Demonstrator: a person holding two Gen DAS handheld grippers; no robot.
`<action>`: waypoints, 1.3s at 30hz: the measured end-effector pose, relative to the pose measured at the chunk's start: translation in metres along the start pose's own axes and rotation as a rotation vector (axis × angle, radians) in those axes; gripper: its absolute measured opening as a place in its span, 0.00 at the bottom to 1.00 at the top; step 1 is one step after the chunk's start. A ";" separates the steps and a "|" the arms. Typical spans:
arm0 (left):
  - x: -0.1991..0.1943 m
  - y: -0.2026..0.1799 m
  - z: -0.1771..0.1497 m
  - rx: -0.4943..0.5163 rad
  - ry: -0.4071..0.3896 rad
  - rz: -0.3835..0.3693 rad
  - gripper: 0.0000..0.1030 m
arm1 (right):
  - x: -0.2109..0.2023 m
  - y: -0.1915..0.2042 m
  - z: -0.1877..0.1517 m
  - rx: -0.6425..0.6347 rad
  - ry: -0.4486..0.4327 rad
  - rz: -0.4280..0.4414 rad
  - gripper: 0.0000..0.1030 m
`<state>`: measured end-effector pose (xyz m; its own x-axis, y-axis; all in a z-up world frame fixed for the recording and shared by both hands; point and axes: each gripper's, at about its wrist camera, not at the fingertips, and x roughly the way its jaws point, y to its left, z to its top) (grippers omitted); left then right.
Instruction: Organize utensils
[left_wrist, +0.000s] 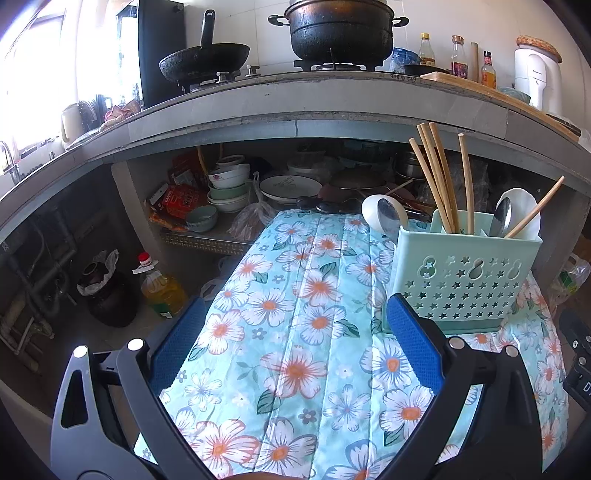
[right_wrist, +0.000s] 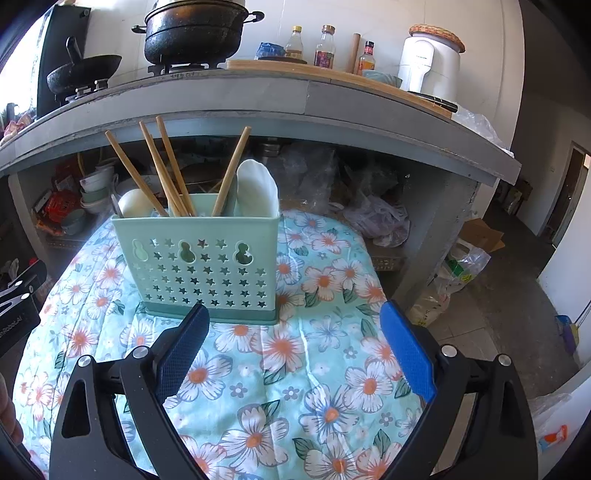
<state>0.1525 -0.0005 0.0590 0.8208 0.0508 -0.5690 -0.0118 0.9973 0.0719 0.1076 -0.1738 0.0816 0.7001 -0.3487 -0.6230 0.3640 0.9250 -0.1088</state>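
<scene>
A pale green utensil holder (left_wrist: 461, 273) (right_wrist: 199, 262) with star cut-outs stands upright on the floral cloth (left_wrist: 295, 332) (right_wrist: 295, 350). Several wooden chopsticks (left_wrist: 437, 177) (right_wrist: 162, 170) stick up from it, along with white spoons (left_wrist: 521, 210) (right_wrist: 256, 190) and a metal spoon (left_wrist: 388, 214). My left gripper (left_wrist: 295, 332) hovers open over the cloth, left of the holder, its right finger close to the holder's base. My right gripper (right_wrist: 295, 343) is open in front of the holder with nothing between its fingers.
A concrete counter (left_wrist: 295, 107) carries a wok (left_wrist: 205, 61), a black pot (right_wrist: 195, 31), bottles (right_wrist: 325, 46) and a white appliance (right_wrist: 428, 61). Bowls and plates (left_wrist: 229, 188) fill the shelf below. An oil bottle (left_wrist: 162, 286) and dark jar stand on the floor left.
</scene>
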 end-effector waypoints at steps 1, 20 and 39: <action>0.000 0.000 0.000 0.001 0.001 0.000 0.92 | 0.000 0.000 0.000 0.001 0.001 0.001 0.88; 0.004 0.003 0.001 0.005 0.013 0.009 0.92 | 0.000 -0.001 0.003 0.011 -0.001 0.011 0.88; 0.004 0.002 0.000 0.009 0.014 0.008 0.92 | -0.001 -0.001 0.004 0.014 -0.003 0.012 0.88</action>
<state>0.1564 0.0013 0.0570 0.8125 0.0595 -0.5799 -0.0133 0.9964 0.0835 0.1085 -0.1750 0.0855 0.7065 -0.3383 -0.6217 0.3639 0.9270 -0.0909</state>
